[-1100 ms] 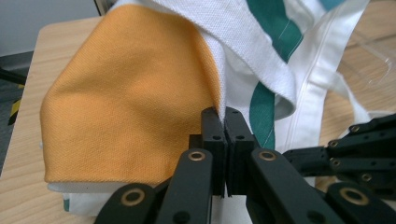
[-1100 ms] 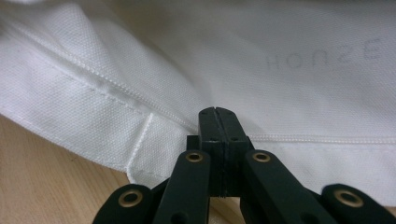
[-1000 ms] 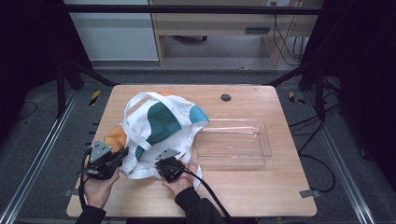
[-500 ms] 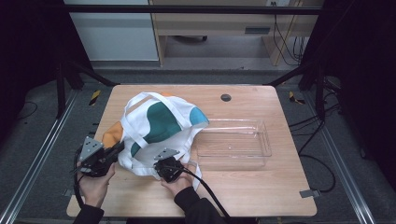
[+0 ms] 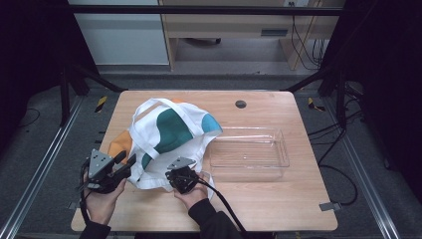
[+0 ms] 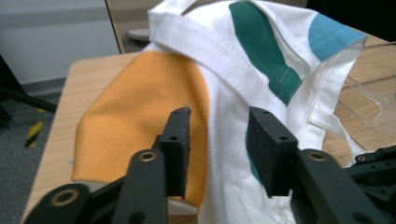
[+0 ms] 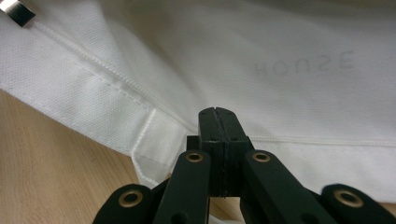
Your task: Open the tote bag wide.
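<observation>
White tote bag [image 5: 169,139] with green, blue and orange patches lies crumpled on the desk [image 5: 278,209], left of centre, its right edge touching a clear plastic tray [image 5: 249,154]. Left tool [image 6: 217,140] just opened, jaws part-wide, nothing pinched, aimed at the bag's orange patch. Right tool [image 7: 218,116] jaws fully closed at the bag's near white hem; cannot tell whether fabric is pinched.

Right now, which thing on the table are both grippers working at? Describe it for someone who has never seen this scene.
On the wooden table, left of the clear plastic tray, lies a crumpled white tote bag. Its orange, green and blue patches and white straps set it apart.
</observation>
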The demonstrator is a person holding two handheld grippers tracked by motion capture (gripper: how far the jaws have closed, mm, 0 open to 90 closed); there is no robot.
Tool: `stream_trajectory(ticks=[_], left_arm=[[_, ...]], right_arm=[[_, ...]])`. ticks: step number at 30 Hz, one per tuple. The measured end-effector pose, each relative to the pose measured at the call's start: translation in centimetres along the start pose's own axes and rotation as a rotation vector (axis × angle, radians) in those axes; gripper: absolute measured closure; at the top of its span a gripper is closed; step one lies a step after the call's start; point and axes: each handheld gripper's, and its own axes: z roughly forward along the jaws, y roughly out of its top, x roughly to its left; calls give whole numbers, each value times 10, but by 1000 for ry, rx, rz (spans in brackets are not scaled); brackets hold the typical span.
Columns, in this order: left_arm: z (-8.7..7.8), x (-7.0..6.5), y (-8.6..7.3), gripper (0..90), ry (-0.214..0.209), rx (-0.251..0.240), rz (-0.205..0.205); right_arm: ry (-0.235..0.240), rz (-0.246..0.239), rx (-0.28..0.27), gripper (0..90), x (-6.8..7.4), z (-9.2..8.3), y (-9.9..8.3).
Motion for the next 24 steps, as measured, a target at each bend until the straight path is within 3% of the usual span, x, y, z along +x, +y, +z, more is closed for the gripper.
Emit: stream_trajectory(ticks=[2, 5, 9, 15, 19, 24], left_arm=[[-5, -6, 3, 566, -18, -22, -1], [-4, -16, 5, 517, -32, -15, 18], [8, -25, 0, 477, -34, 32, 52], [26, -32, -8, 395, 25, 109, 125], [35, -34, -13, 348, 28, 150, 141], [40, -34, -14, 383, 32, 157, 143]], right_arm=[[-3, 6, -2, 900, -2, -2, -1], [-8, 9, -2, 900, -4, -3, -1], [-3, 14, -2, 900, -4, -2, -3], [-5, 21, 5, 900, -6, 1, -5], [-2, 20, 14, 900, -7, 4, -8], [3, 26, 17, 900, -7, 6, -10]])
